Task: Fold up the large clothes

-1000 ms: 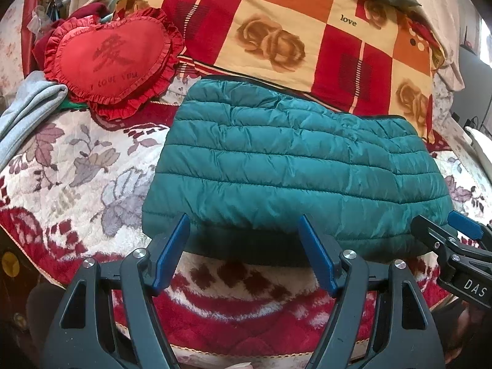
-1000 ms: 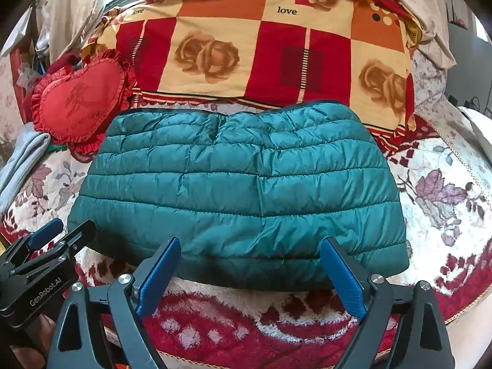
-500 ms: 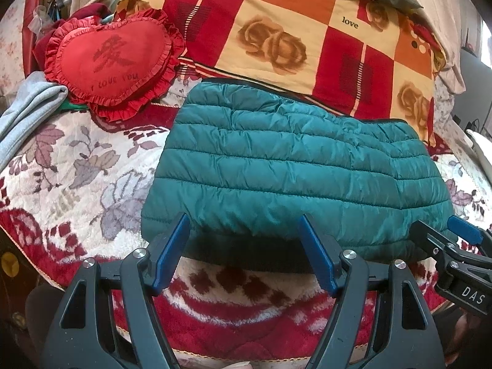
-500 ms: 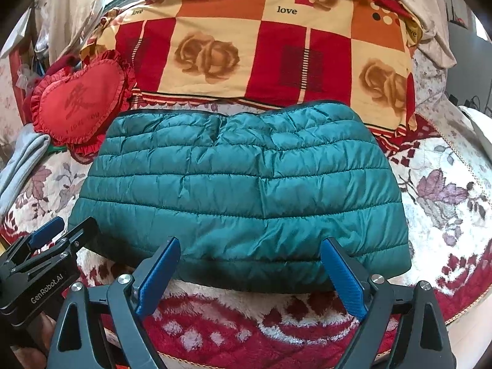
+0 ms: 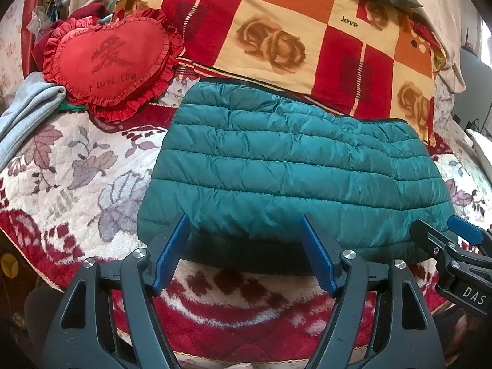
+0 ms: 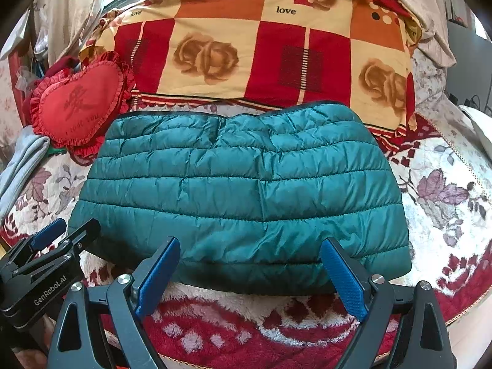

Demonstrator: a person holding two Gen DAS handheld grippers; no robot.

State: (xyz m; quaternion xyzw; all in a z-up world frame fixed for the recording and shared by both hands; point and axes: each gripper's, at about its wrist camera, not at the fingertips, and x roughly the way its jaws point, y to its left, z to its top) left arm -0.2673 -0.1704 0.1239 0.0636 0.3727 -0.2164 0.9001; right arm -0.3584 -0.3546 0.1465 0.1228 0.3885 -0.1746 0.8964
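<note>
I am looking down at a bed covered by a fleecy blanket [image 5: 77,166] printed with grey and mauve flowers on cream, with dark red patches along the near edge. Across the back lies a checked quilt [image 6: 270,52] in red, orange and cream squares, with brown roses and the word "love" on it. In the middle of the blanket, just in front of that quilt, sits the teal padded jacket [image 6: 243,190]. It is folded into a wide, compact block, with stitched bands running side to side, a shiny, slightly crinkled shell and a dark trim along its far edge. Its near edge is rounded and puffy and throws a shadow on the blanket. To the left, a red heart cushion [image 5: 107,61] with a frilled border leans by the quilt, and a grey garment [image 5: 21,110] lies beside it at the edge of the bed. My left gripper [image 5: 243,243] hangs in front of the jacket's near edge, its blue pads spread wide with nothing between them. My right gripper [image 6: 249,264] is likewise spread wide and grasping nothing, near the same edge.
</note>
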